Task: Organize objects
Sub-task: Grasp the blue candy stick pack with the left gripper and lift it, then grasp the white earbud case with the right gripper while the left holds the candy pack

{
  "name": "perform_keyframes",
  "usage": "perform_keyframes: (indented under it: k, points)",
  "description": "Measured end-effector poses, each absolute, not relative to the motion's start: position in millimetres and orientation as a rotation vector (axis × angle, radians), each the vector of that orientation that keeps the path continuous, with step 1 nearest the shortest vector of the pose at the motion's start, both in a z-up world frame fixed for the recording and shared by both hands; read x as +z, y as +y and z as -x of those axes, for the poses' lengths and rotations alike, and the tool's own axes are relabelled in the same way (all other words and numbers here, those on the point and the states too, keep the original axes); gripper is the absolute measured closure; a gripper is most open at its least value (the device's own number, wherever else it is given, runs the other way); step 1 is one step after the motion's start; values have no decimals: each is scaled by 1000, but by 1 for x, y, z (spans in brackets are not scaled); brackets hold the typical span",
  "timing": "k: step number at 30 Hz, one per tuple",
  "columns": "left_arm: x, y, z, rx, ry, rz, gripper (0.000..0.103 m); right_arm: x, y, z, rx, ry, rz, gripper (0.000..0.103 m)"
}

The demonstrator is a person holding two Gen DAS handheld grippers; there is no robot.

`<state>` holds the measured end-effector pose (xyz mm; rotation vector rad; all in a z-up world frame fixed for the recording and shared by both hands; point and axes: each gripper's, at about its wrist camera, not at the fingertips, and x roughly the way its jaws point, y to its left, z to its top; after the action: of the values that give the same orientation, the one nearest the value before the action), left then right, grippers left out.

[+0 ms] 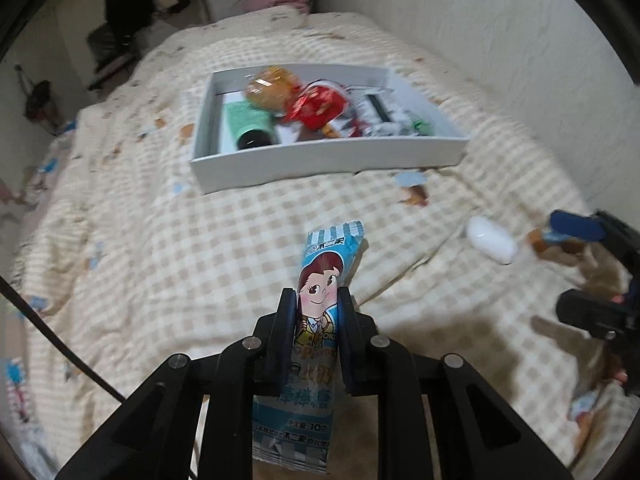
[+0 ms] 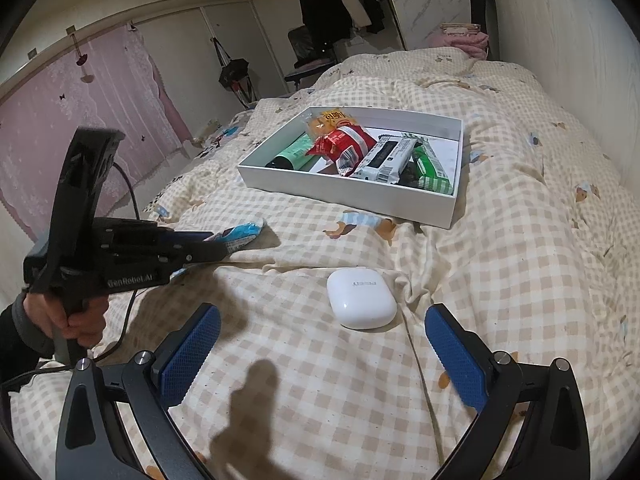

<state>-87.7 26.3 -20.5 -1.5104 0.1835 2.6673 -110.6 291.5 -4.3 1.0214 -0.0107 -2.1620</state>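
Both tongs are seen above the checked quilt point(image 2: 500, 248). A blue candy wrapper point(image 1: 320, 280) is clamped between the closed jaws of the left gripper point(image 1: 318, 304), held clear of the bedding. The right gripper point(image 2: 322, 344) is spread wide, empty, with a white earbud case point(image 2: 361, 297) lying at twelve o'clock between its pads. Further along at twelve o'clock, a white box point(image 2: 352, 194) filled with snacks is set.

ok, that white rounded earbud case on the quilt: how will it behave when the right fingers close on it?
The glossy white rounded plastic earbud case probably stays rigid, as its shell looks hard. Its smooth curved sides may slip between the blue pads of the right gripper. It lies flat, so rolling seems unlikely, but the soft checked quilt may let it sink.
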Motion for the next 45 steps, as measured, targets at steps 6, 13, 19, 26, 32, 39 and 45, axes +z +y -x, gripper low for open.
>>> perform_keyframes:
  k: [6,13,19,26,32,39,45]
  points:
    - [-24,30,87,2617,198,1549,77,-5,292,110,-2159,-13,-1023,0]
    - [-16,5,95,2389,-155,1529,46,-6,294,111,-2154,-30,-1019,0]
    - [-32,-17,115,2348,-401,1620,46,-6,295,112,-2154,-42,-1015,0]
    - [-23,2,107,2441,-207,1533,75,-5,297,111,-2155,-48,-1012,0]
    - [6,8,74,2551,-119,1235,75,-4,300,112,-2147,-75,-1016,0]
    - [-29,21,57,2464,-127,1203,75,4,301,107,-2147,-81,-969,1]
    - [-28,22,59,2470,-135,1192,75,4,299,107,-2166,-71,-976,1]
